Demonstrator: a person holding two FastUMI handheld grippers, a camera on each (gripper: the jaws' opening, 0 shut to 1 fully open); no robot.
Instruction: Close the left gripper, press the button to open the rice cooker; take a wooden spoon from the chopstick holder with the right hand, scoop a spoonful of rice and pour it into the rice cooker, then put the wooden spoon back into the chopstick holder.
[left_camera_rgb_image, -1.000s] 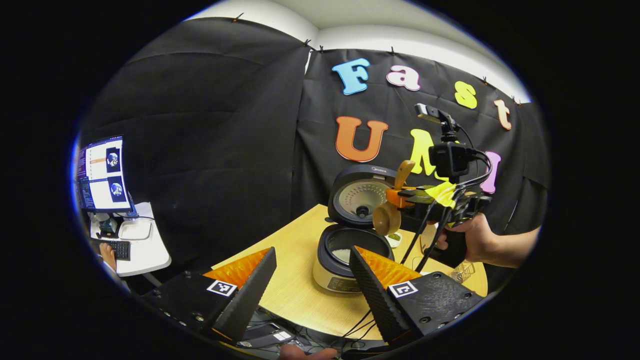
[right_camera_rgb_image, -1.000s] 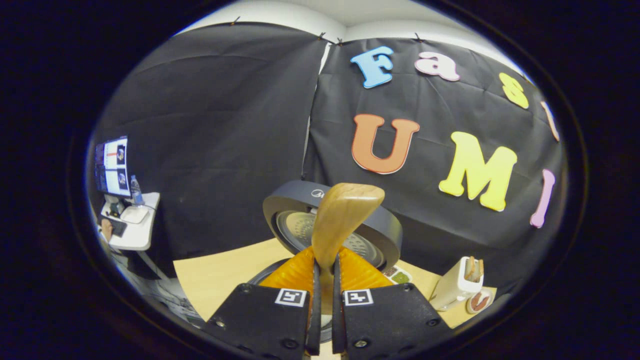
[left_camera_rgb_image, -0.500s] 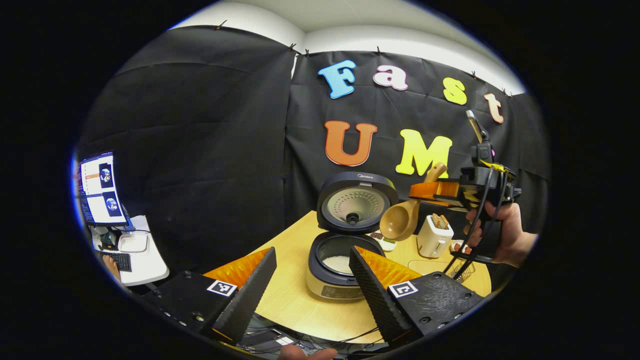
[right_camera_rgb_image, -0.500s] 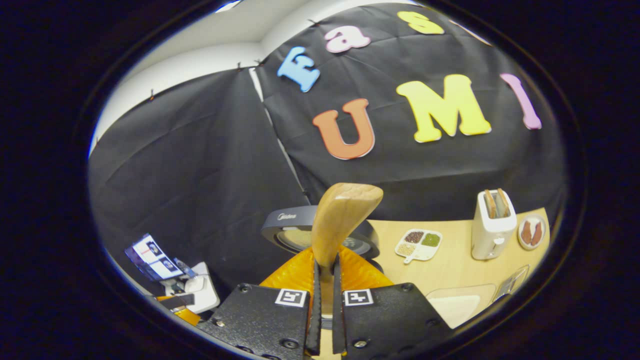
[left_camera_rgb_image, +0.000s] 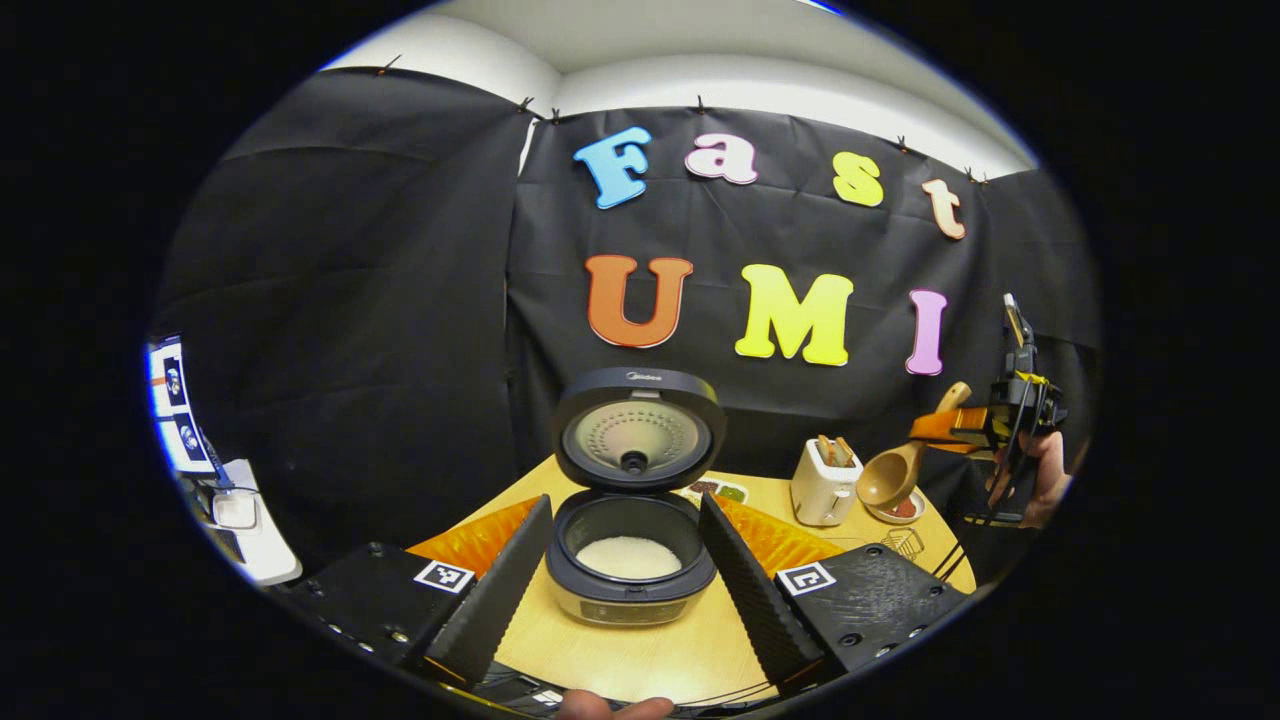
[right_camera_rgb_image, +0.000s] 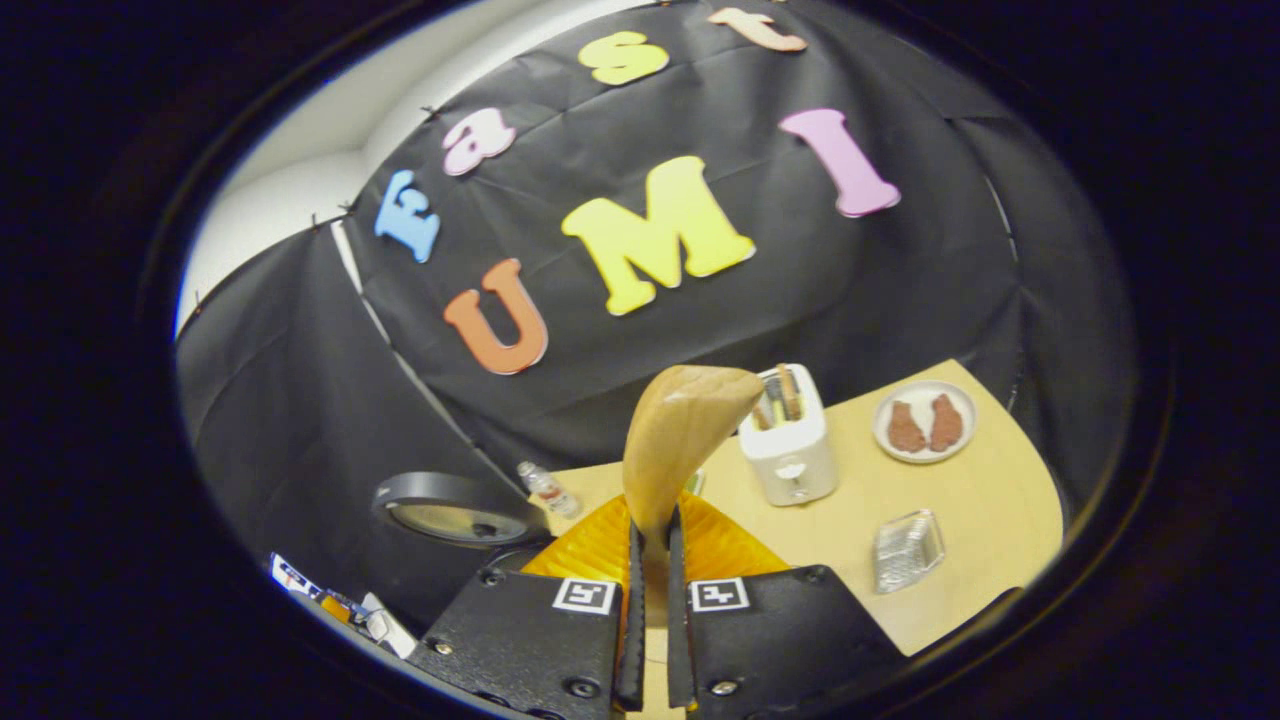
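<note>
Right gripper (right_camera_rgb_image: 650, 600) clamped on wooden spoon (right_camera_rgb_image: 680, 440), handle axis running forward between fingers. Chopstick holder (right_camera_rgb_image: 905, 550) ahead, down-right, nearest this hand. Left gripper (left_camera_rgb_image: 625, 590) wide, idle before rice cooker (left_camera_rgb_image: 630, 560).

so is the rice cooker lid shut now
No, the rice cooker lid stands raised in the left gripper view, with white rice showing in the pot.

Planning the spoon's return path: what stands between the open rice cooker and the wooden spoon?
In the left gripper view, a white toaster stands between the open grey rice cooker and the wooden spoon.
</note>
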